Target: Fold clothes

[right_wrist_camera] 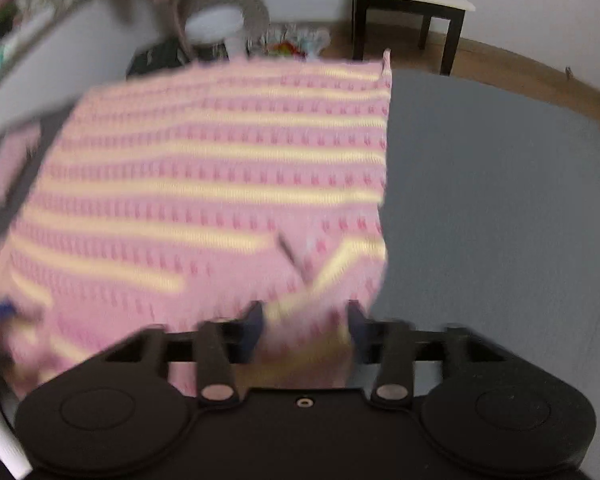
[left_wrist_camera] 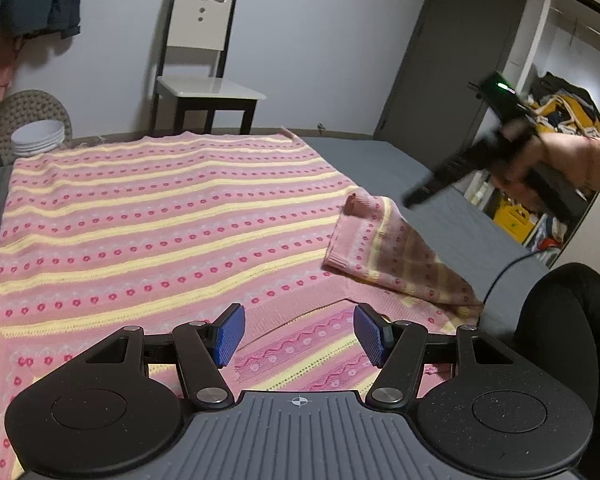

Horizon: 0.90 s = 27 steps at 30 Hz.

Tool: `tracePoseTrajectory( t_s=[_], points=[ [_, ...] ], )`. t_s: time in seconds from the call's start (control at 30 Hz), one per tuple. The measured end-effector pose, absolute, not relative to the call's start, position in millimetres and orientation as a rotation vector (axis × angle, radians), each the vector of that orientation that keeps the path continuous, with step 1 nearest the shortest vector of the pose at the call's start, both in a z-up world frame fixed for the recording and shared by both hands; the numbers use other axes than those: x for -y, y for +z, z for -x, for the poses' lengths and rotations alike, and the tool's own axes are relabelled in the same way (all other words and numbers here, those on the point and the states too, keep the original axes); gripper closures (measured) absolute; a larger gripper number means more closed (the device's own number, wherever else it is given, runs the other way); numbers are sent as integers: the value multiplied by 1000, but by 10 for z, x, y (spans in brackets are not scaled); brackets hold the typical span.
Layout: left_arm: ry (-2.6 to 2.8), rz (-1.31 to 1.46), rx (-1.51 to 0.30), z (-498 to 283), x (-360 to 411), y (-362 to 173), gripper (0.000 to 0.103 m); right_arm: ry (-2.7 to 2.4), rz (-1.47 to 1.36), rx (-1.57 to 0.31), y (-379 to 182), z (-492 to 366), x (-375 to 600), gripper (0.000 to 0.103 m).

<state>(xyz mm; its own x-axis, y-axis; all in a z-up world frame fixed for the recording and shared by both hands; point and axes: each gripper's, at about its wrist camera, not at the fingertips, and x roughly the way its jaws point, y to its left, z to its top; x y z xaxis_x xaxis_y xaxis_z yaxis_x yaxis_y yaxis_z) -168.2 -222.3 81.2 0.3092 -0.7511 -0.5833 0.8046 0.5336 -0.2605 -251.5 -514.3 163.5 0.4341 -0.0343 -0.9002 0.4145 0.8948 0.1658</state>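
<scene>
A pink knit sweater [left_wrist_camera: 148, 216] with yellow stripes and red dots lies spread flat on the grey bed [left_wrist_camera: 384, 160]. Its right sleeve [left_wrist_camera: 384, 248] is folded inward over the body. My left gripper [left_wrist_camera: 300, 332] hovers open above the near hem, blue pads [left_wrist_camera: 230, 334] wide apart and nothing between them. A hand holds my right gripper [left_wrist_camera: 416, 196], blurred, in the air above the sleeve and apart from it. In the blurred right wrist view the right gripper [right_wrist_camera: 306, 320] stands open over the sweater [right_wrist_camera: 220, 168], with sleeve fabric [right_wrist_camera: 312, 300] lying below its fingers.
A white chair [left_wrist_camera: 204, 60] with dark legs stands past the bed's far edge. Stacked white bowls [left_wrist_camera: 40, 136] sit at the far left. A grey door [left_wrist_camera: 448, 60] and an open closet of clothes [left_wrist_camera: 560, 112] are at right. Bare grey bed [right_wrist_camera: 500, 200] lies right of the sweater.
</scene>
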Motion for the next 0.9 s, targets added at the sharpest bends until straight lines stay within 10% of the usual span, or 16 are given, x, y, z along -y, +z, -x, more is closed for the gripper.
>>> tracePoseTrajectory(
  t_s=[0.37,0.57,0.9],
  points=[
    [-1008,-82,-750,1635,2208,765,42,-383,-652,-1081,1125,2015,5448,89],
    [-1005,-81,-768,1591,2225,734,42,-421,-795,-1045,1086,1989,5522,70],
    [-1025,-88,-759,1622,2240,768,42,-396,-364,-1162,1284,1777,5216,71]
  ],
)
